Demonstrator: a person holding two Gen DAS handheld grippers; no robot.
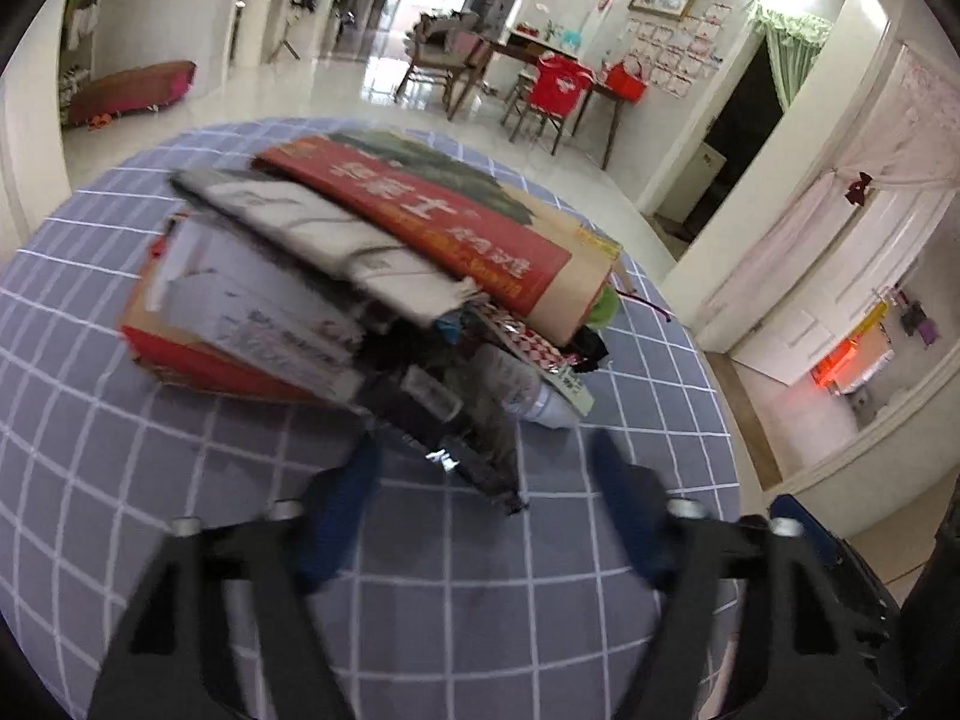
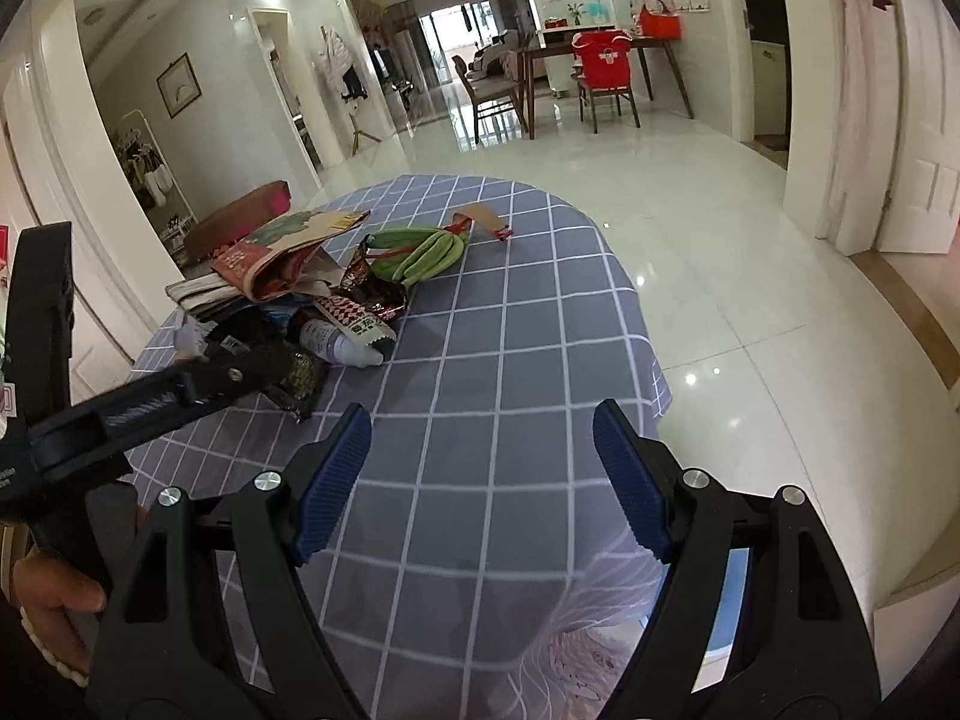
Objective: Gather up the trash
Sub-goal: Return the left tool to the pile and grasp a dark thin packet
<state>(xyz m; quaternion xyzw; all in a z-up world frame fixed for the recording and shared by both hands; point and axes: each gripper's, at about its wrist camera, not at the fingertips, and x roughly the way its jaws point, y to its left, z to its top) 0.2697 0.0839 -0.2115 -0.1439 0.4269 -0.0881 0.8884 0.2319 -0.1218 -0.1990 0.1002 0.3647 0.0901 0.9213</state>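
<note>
Trash point(image 2: 312, 294) lies heaped at the left part of a round surface point(image 2: 510, 324) covered by a grey-blue checked cloth, with shiny white floor point(image 2: 690, 210) all around. Biggest in the heap: a flattened red-and-tan paper bag point(image 1: 444, 222) with printed lettering, resting on top of folded newspapers point(image 1: 312, 228) and a red-edged cardboard box point(image 1: 204, 354). Beside these, a green banana-shaped item point(image 2: 429, 252) lies toward the far side, touching a dark crumpled snack wrapper point(image 2: 378, 285); a clear plastic bottle point(image 2: 345, 342) lies on its side at the heap's near edge. A tan strip with a red end point(image 2: 483, 219) sits apart, just beyond the green item. Left tool point(image 1: 486, 468) hovers at the heap's near edge, jaws apart (view blurred), dark wrapper litter between the fingers, no pad visibly pressing. Right tool point(image 2: 483, 480) hangs over bare cloth, jaws spread wide, gripping nothing. A hand point(image 2: 54, 594) shows at the lower left of the right wrist view.
</note>
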